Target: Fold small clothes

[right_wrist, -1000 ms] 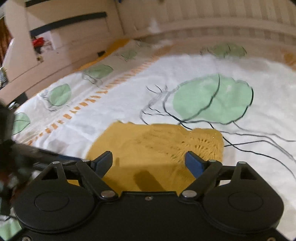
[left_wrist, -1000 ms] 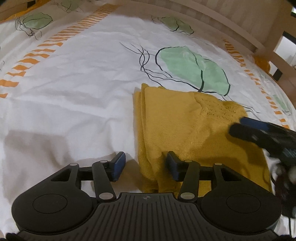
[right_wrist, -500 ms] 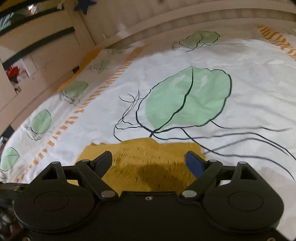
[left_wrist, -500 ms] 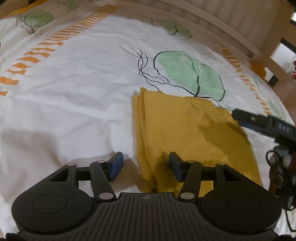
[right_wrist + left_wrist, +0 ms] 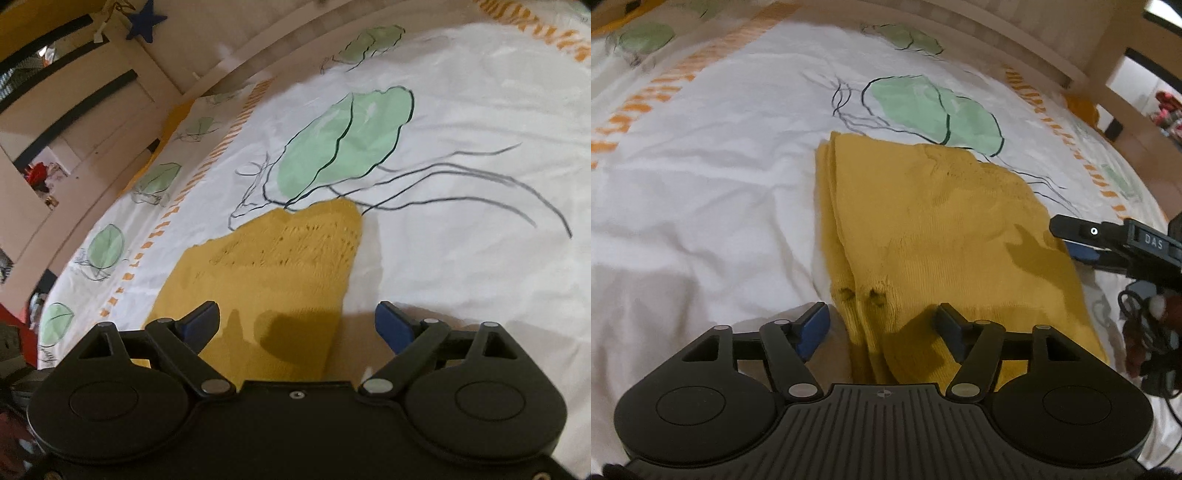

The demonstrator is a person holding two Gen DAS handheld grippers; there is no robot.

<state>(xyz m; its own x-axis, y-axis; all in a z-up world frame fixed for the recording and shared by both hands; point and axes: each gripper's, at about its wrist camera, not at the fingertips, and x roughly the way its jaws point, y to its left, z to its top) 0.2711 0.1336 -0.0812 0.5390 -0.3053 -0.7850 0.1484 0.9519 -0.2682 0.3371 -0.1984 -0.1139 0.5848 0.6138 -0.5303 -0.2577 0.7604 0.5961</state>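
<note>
- While we look along our 2 handheld tools, a folded mustard-yellow knitted garment [image 5: 923,236] lies flat on a white bedsheet printed with green leaves and orange dashes [image 5: 701,184].
- We take the large green leaf print [image 5: 934,110] as our landmark: the garment's far edge touches the near side of that leaf, and the rest of the cloth stretches from the leaf towards us.
- Our left gripper, black with blue pads [image 5: 882,326], hangs over the garment corner farthest from the leaf, on the layered left edge; its jaws are opening, with the stacked folds between them and neither pad pressing the cloth.
- 2 small dark dents [image 5: 862,293] mark the knit just ahead of those pads, on the side towards the leaf.
- Our right gripper, black with blue pads [image 5: 295,325], sits on the near side of the leaf too, over the garment's right edge; its jaws are opening wide and grasp nothing, 1 pad above the yellow knit [image 5: 266,280], the other above bare sheet [image 5: 461,240].
- Seen from the left wrist, the right gripper [image 5: 1078,240] reaches in beside the cloth's right edge.
- Beyond the leaf, a pale wooden bed frame [image 5: 1015,40] borders the sheet.
</note>
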